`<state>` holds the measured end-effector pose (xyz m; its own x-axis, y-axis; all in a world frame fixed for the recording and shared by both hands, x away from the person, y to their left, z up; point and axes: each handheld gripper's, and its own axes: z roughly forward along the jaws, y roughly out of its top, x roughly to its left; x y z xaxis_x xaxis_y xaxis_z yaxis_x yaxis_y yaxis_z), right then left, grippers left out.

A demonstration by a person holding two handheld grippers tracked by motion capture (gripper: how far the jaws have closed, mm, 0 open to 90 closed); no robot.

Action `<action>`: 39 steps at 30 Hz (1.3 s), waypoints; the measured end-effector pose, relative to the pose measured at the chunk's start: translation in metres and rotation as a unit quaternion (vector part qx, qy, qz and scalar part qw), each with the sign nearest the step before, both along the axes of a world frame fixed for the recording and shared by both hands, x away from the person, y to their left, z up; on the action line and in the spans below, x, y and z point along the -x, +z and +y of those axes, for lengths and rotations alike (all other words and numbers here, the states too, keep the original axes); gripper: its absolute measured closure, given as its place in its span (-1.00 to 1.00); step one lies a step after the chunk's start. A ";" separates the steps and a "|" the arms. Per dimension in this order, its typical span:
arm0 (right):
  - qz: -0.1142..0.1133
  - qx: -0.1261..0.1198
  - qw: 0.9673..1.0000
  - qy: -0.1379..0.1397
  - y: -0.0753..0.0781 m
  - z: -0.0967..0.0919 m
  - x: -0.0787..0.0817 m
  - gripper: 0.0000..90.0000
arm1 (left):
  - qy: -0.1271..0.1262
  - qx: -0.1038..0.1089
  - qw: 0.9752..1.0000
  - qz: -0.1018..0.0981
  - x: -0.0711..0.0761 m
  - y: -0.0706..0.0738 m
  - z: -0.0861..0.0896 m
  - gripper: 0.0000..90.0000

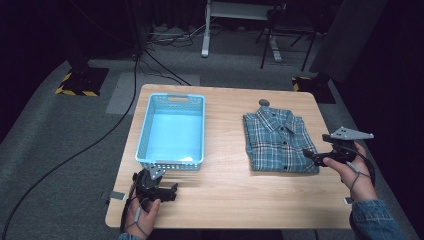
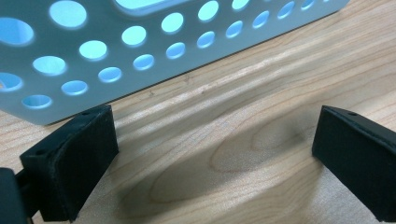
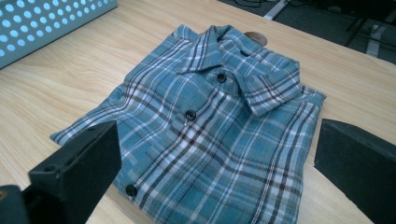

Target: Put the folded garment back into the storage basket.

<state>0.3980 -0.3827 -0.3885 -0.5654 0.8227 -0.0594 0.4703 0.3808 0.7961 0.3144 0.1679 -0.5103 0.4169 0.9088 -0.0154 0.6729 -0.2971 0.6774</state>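
Tabletop [image 1: 225,195] of pale wood takes up the centre of the high view, running from the middle of the frame down to its lower edge. On it, left of centre, stands a light blue perforated basket [image 1: 171,159], with nothing in it as far as the high view shows. Right of centre, well apart from the basket, lies a folded blue plaid shirt [image 1: 277,142], collar toward the top of the frame, buttons up. A small dark round object [image 1: 264,103] sits just beyond the collar; I cannot tell what it is.

The right tool [image 1: 314,156] hovers at the shirt's lower right edge, jaws spread wide and holding nothing; in the right gripper view the shirt [image 3: 205,135] lies between and beyond them. The left tool [image 1: 170,191] sits low at the lower left of the high view, just in front of the basket's near wall [image 2: 116,51], jaws likewise wide apart and empty, with bare wood between them.

The step in hand looks like the approach to picking up the shirt, presumably to put it in the basket. The next move calls for lowering the right tool so one jaw slides under the folded edge, then closing on all layers so the fold holds.
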 end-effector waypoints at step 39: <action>-0.036 -0.032 0.999 -0.014 0.008 0.019 -0.034 -0.99 | 0.000 0.000 1.000 0.000 0.000 0.000 0.000 -1.00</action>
<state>0.4324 -0.3632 -0.3805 -0.5376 0.8419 -0.0464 0.4210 0.3157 0.8504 0.3143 0.1678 -0.5103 0.4162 0.9091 -0.0163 0.6733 -0.2961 0.6774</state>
